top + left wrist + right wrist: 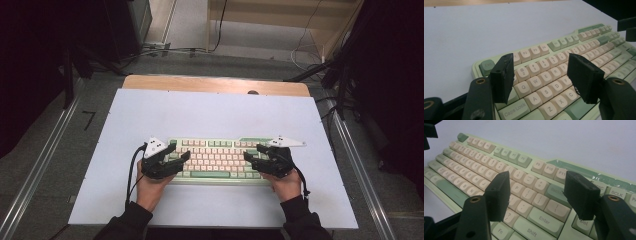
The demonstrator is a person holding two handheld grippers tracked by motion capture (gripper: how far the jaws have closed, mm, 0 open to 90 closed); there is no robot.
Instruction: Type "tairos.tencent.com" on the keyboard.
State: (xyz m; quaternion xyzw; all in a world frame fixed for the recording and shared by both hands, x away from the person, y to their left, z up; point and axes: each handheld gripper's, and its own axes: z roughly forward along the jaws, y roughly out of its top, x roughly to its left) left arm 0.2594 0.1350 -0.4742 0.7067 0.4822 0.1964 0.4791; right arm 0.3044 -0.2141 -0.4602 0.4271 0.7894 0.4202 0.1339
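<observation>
Both my grippers, left (181,153) and right (251,152), hover wide-jawed and empty over the keyboard's (215,160) two ends.

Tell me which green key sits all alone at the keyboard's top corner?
The Esc key. It is green and stands apart at the keyboard's corner, with a gap before the cream F keys.

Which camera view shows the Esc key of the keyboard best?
The left gripper view: the Esc key sits close, its label readable. In the right gripper view it is a small green key in the far corner. In the high view, the left tongs cover that corner.
</observation>
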